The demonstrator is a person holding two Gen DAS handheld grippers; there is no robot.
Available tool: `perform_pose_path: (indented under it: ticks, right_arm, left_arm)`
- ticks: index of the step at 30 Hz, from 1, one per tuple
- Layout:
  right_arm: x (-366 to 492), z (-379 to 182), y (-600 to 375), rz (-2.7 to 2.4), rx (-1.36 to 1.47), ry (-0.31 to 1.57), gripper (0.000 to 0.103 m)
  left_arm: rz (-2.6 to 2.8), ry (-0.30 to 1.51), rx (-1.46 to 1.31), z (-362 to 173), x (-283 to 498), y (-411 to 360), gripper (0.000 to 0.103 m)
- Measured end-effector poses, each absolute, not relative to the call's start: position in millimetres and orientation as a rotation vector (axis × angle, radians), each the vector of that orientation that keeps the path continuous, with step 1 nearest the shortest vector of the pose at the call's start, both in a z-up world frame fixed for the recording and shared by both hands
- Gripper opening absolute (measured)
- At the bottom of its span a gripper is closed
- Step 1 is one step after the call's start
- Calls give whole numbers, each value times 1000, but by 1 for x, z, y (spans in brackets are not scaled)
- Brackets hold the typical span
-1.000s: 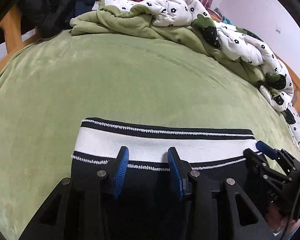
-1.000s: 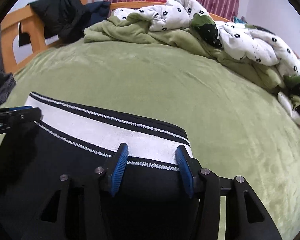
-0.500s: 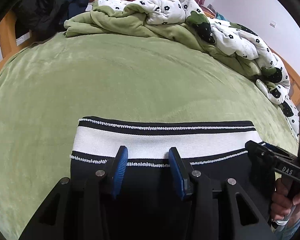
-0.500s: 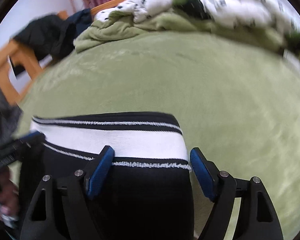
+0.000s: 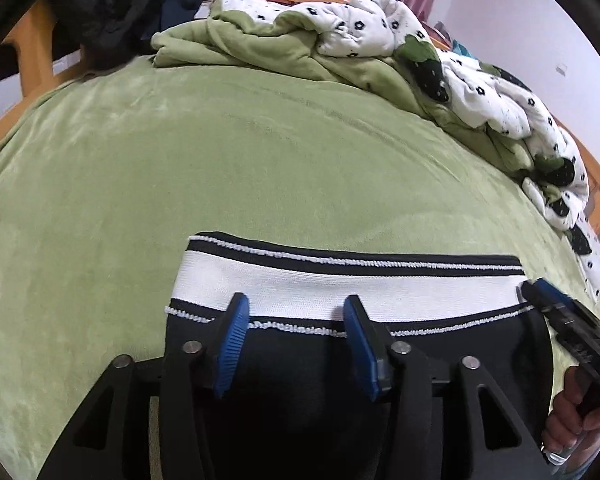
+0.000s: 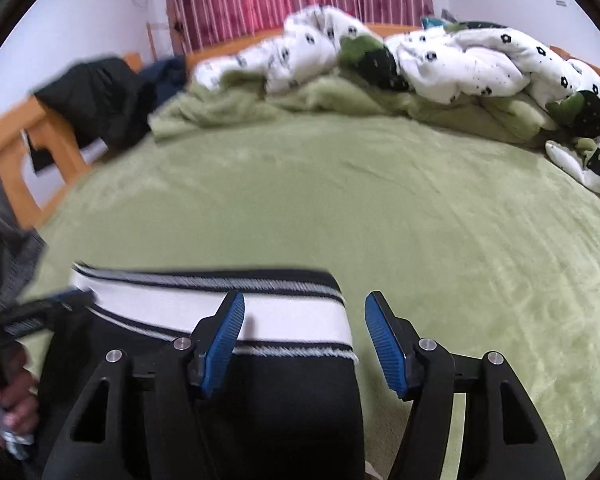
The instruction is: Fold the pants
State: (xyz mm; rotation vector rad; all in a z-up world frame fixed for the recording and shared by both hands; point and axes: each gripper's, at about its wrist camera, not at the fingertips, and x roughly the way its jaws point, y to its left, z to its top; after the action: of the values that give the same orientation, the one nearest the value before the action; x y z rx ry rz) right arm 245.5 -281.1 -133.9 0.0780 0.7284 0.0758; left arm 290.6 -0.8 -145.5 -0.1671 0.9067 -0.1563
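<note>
Swinging toward the pants' [image 6: 204, 392] right edge since a second ago, the right gripper [image 6: 304, 340] is closing with cloth between its open pads while the left gripper [image 5: 296, 340] is opening over soft, limp fabric lying on the bed [image 5: 260, 160], best pinched at the firmer waistband [image 5: 340, 286].

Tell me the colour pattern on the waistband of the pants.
The waistband is a broad white band edged by black stripes with white stitching; the pants below are black. Clearest in the left wrist view.
</note>
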Motion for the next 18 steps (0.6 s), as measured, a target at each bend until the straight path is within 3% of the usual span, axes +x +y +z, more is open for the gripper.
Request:
perform_pose_path:
  ticks: [6,18]
  right_arm:
    - [245,-145,-262,32,-47,749,60]
    - [239,-145,-264,63,-58,750,61]
  left_arm:
    - [-131,899,-56,-145,286,-18,58]
    - [-86,896,-39,-145,266,-8,59]
